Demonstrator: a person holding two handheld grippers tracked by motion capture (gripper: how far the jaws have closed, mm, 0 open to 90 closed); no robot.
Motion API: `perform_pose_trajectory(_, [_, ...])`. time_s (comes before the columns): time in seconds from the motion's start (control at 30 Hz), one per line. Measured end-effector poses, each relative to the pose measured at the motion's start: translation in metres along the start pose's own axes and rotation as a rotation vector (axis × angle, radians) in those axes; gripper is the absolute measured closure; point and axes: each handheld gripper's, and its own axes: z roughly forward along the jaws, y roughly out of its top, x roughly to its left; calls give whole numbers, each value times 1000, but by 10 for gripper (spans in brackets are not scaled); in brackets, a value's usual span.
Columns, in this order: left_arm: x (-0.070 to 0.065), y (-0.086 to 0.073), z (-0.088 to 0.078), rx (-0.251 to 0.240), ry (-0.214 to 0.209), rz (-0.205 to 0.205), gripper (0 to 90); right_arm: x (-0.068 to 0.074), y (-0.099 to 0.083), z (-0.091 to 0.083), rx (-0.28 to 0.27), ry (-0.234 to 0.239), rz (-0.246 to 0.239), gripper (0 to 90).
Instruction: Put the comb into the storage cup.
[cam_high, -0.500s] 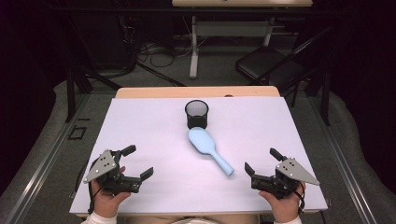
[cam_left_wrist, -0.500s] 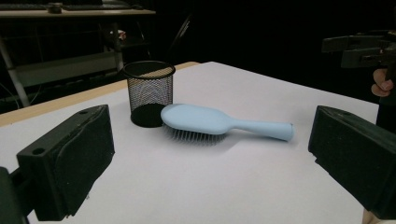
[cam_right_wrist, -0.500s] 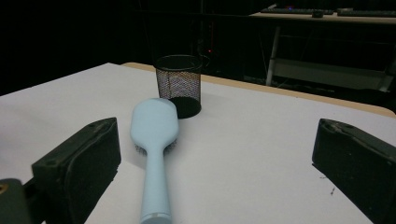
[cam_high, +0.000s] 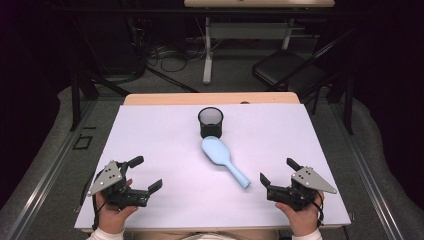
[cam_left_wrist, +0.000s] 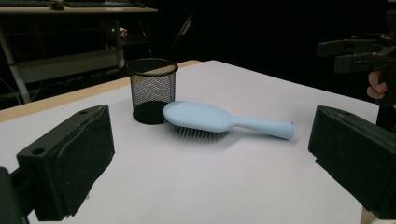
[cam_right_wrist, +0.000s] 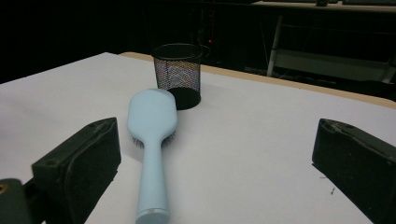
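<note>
**Both grippers parked wide, brush waiting by the cup**

Looks like a classic start pose. The left gripper (cam_high: 142, 174) sits near the table's front-left corner with its jaws spread as wide as they go, nothing between them. The right gripper (cam_high: 276, 172) mirrors it at the front-right, also wide and empty. Each is held low over the white table cover (cam_high: 150, 130), angled inward toward the middle, which makes sense if you want both cameras looking at the goods before committing.

The goods: a light blue hairbrush (cam_high: 224, 160) lying bristles-down, well ahead of the left gripper and off toward the other hand. Its handle end (cam_high: 243, 183) points back toward the right gripper and lies near it, just ahead and inward of those jaws. In the right gripper view the handle (cam_right_wrist: 152, 186) runs almost straight up between the jaws, so my guess is that hand is the one lined up for the grab.

Beyond the brush, farther from both grippers, stands a black mesh cup (cam_high: 210, 122), upright and empty as far as I can tell. The brush head (cam_left_wrist: 196, 116) is touching it or just beside it; hard to call. I'd bet the brush ends up in the cup, handle-first grip from the right.
</note>
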Motion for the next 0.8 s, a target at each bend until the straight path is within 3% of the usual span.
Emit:
perform_pose_trajectory(0.37, [-1, -1, 1, -4, -5, -4, 3, 0, -1, -1, 13, 1, -1, 8])
perform_pose_trajectory(0.6, [2, 0, 3, 18, -33, -51, 3, -1, 0, 1, 43, -6, 11, 10])
perform_pose_trajectory(0.8, [3, 1, 2, 31, -28, -73, 3, -2, 1, 3, 74, 7, 17, 23])
